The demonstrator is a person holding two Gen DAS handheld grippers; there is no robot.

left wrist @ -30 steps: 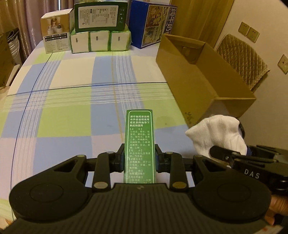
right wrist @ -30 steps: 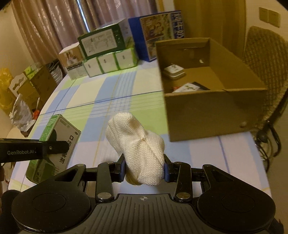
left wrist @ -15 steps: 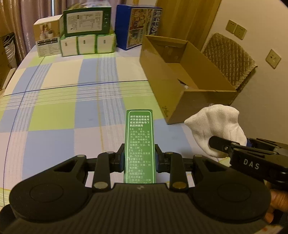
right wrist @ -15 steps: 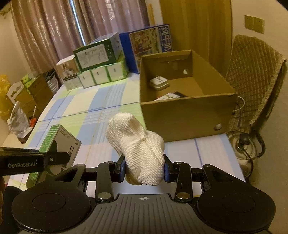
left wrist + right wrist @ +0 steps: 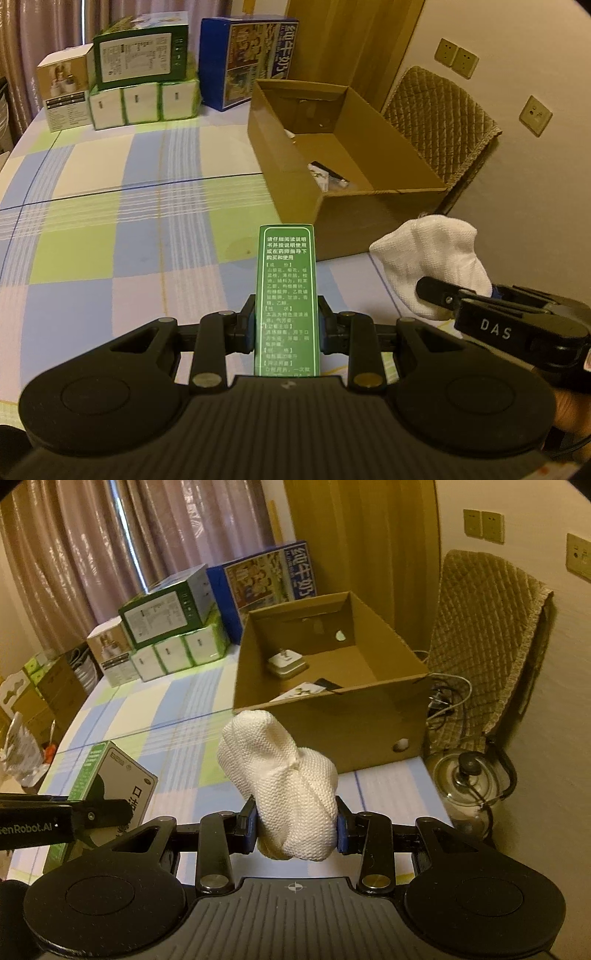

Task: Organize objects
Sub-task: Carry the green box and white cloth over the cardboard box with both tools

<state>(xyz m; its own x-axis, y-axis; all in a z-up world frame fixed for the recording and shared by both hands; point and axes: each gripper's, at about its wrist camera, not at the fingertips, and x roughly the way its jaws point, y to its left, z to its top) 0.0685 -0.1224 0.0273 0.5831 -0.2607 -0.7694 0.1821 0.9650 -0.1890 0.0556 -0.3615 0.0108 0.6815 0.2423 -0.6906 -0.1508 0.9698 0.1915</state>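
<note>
Right wrist | checked tablecloth [image 5: 177,716] | curtains [image 5: 110,554] | quilted chair [image 5: 487,635]

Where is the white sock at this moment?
The white sock is clamped in the right gripper, held above the checked table just short of the open cardboard box. In the left wrist view it shows at right, beside the green box.
</note>
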